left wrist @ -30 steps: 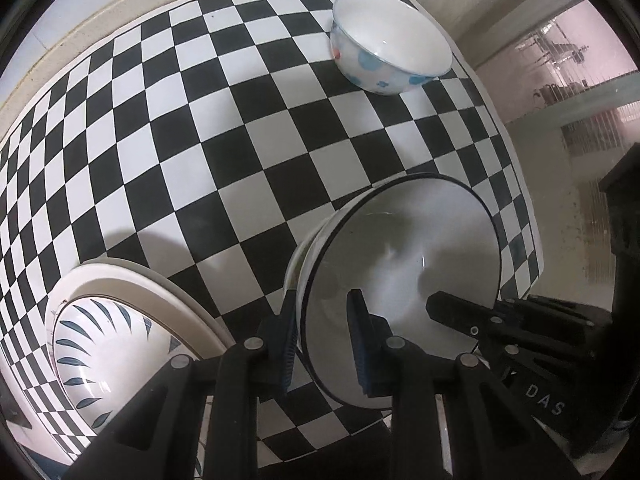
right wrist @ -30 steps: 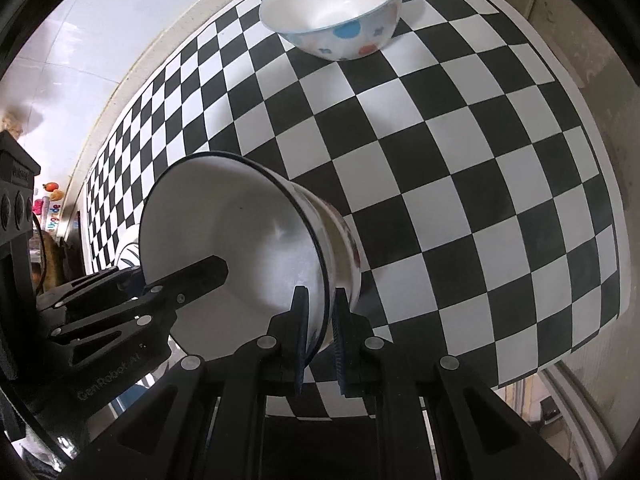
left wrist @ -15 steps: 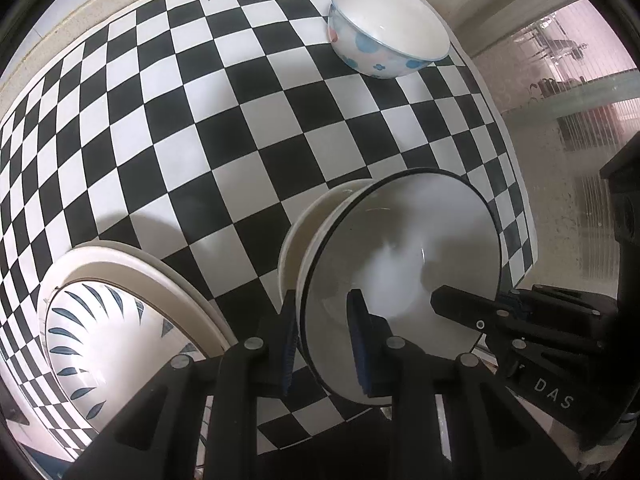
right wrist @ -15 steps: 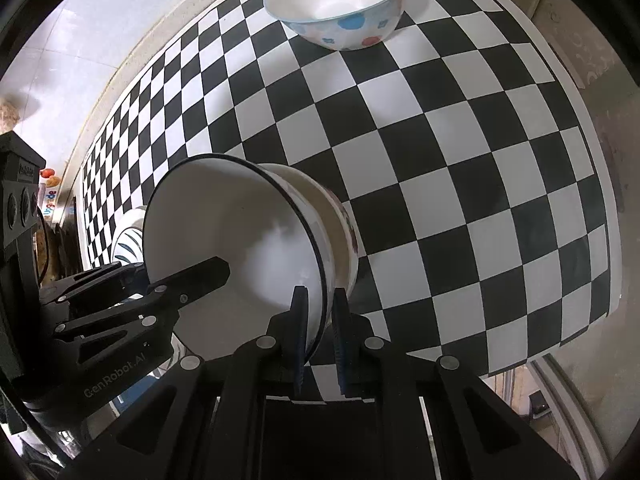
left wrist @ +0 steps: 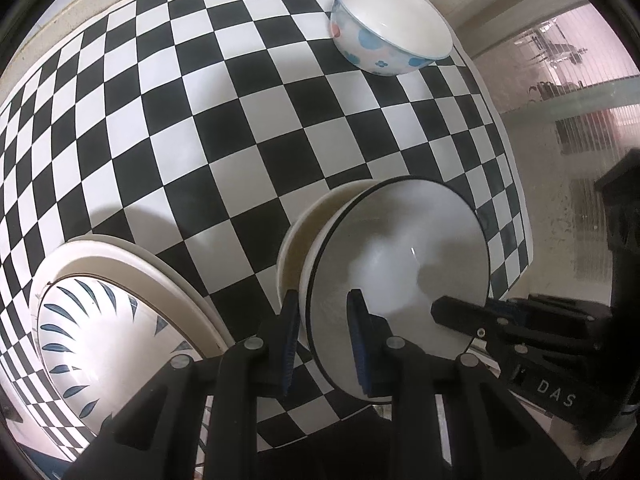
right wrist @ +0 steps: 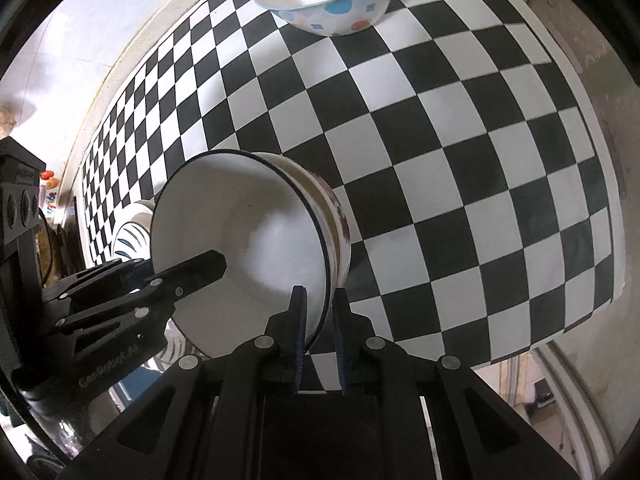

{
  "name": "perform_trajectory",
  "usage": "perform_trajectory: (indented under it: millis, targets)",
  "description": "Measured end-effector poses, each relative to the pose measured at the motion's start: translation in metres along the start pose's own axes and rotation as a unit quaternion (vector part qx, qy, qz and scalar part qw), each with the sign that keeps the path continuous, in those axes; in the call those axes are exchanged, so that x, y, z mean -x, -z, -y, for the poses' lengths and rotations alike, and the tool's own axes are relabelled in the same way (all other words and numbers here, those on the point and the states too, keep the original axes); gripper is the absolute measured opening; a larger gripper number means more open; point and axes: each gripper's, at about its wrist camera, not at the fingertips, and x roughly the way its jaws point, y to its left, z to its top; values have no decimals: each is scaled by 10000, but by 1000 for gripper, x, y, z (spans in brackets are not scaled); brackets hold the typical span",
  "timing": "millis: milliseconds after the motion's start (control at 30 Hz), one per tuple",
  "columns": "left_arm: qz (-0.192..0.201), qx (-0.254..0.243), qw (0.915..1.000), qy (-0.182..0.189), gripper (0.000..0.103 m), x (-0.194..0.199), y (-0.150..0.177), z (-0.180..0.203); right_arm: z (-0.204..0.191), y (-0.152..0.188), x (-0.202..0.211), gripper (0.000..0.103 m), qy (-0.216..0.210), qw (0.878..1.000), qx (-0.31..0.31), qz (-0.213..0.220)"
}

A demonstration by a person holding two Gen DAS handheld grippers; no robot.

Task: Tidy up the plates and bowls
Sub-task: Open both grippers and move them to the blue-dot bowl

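Evidently both tongs, left (left wrist: 322,332) and right (right wrist: 319,330), pinch opposite rim edges of the stiff, slippery, breakable bowls (left wrist: 400,276) at lower centre.

A home kitchen or dining corner: a desk (left wrist: 248,128) under a black-and-white checkered cloth carries household crockery, with a dotted bowl (left wrist: 390,36) far ahead of the hand-held gripper, a leaf-patterned plate (left wrist: 100,320) to its left, and pale tiled wall (right wrist: 132,12) beyond.
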Motion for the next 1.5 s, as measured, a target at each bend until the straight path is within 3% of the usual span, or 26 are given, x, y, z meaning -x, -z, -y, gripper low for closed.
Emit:
perform_trajectory:
  millis: [533, 967, 1233, 1333, 1500]
  targets:
    - [-232, 380, 9987, 235, 22, 1, -6, -11, 4, 4, 8, 19, -49, 10000, -83, -10]
    - [-447, 274, 9983, -247, 22, 6, -2, -4, -2, 4, 8, 17, 14, 10000, 70, 31]
    - [-496, 377, 9978, -243, 22, 7, 3, -15, -5, 1, 10, 17, 4, 9999, 134, 24]
    - [-329, 357, 9984, -273, 22, 21, 5, -14, -3, 1, 12, 17, -16, 9999, 111, 61]
    - [379, 316, 9979, -429, 27, 56, -10, -7, 5, -6, 29, 17, -11, 9997, 25, 249]
